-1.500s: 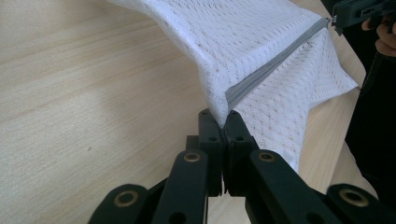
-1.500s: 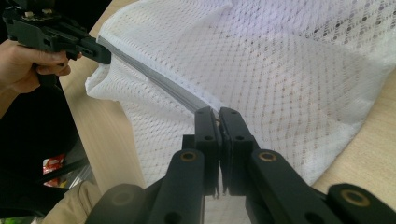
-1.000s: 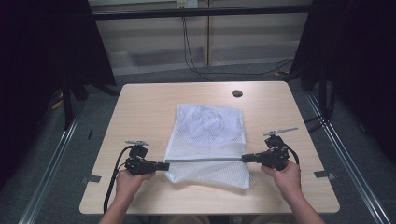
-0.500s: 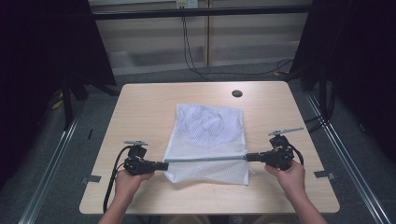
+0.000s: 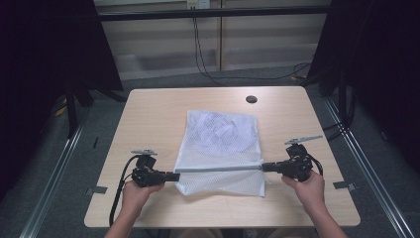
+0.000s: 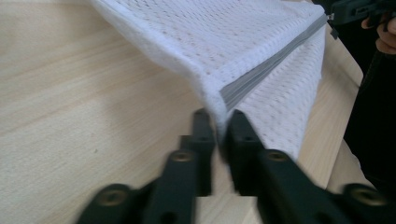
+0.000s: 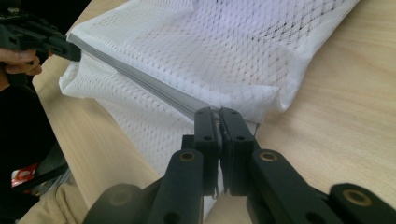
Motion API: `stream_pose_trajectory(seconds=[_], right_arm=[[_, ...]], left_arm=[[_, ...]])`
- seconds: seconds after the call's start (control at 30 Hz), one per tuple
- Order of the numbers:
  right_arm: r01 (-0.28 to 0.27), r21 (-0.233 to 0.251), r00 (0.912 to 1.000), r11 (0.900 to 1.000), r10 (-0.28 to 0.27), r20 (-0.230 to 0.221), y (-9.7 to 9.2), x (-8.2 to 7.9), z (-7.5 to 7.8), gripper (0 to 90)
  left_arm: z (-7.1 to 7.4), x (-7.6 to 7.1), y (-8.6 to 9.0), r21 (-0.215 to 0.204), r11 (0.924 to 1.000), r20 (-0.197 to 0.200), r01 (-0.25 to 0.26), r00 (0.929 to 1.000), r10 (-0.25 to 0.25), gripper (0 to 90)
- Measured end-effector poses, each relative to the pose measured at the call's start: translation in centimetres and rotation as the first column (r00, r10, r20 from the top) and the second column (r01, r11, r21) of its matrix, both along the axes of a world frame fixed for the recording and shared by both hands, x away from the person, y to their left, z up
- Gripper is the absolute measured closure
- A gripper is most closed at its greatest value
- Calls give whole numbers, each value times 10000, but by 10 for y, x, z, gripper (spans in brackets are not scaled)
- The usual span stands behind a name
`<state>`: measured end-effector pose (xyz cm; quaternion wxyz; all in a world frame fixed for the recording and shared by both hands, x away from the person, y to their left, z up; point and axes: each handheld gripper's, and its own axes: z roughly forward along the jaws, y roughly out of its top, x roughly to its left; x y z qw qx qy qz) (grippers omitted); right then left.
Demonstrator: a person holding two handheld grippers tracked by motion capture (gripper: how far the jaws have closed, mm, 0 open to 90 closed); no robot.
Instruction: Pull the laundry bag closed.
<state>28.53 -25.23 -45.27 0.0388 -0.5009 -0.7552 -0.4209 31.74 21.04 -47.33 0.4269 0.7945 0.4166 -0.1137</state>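
Observation:
A white mesh bag (image 5: pixel 223 136) lies flat in the middle of the wooden table (image 5: pixel 148 124). Its grey zipper edge (image 5: pixel 218 169) is lifted and stretched taut between my two grippers. My left gripper (image 5: pixel 177 176) pinches the bag's left zipper corner (image 6: pixel 219 100). Its jaws have just been opening a little, and the fabric is still caught between them. My right gripper (image 5: pixel 264 167) is shut on the right end of the zipper (image 7: pixel 218 114). The left gripper view shows the mesh bag (image 6: pixel 233 37) running away towards the right gripper (image 6: pixel 355 9). The right gripper view shows the bag (image 7: pixel 224 51) and the left gripper (image 7: pixel 42 39).
A small black round cap (image 5: pixel 251 99) sits in the tabletop near its far edge. Bare wood surrounds the bag on all sides. Dark curtains and floor rails flank the table, and cables hang at the back wall.

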Motion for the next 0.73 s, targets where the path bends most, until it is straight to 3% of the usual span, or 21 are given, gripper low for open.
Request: stream_pose_trajectory(seconds=[0.1,0.17,0.3,0.37,0.43,0.5,0.67,0.73], right_arm=[[176,-56,9997,9998,-175,191,-1,-1,2,838],[321,21,9991,9995,-321,259,-4,-1,2,785],[642,-25,9965,9979,-639,537,-6,-1,3,638],[821,-209,9938,9964,-803,768,-5,-1,3,515],[1014,-527,9903,9934,-958,1009,-4,0,3,424],[1184,-847,9879,9893,-1087,1110,-5,1,2,356],[1643,-1536,9814,9744,-1459,1244,-10,5,-5,241],[1757,-1752,9803,9687,-1558,1213,-13,6,-9,215]], left_arm=[[1,0,2,97,9999,-49,-51,10000,51,734],[1,1,3,186,9993,-195,-333,9992,337,563],[7,2,3,527,9962,356,-700,9970,682,340],[9,2,4,639,9938,922,-913,9921,852,286],[11,3,3,869,9891,1199,-1192,9868,1085,213],[11,3,4,1367,9815,1714,-1344,9790,1102,196],[8,5,3,2043,9671,2060,-1514,9725,1088,164],[5,6,4,2351,9580,2255,-1643,9679,1107,148]])
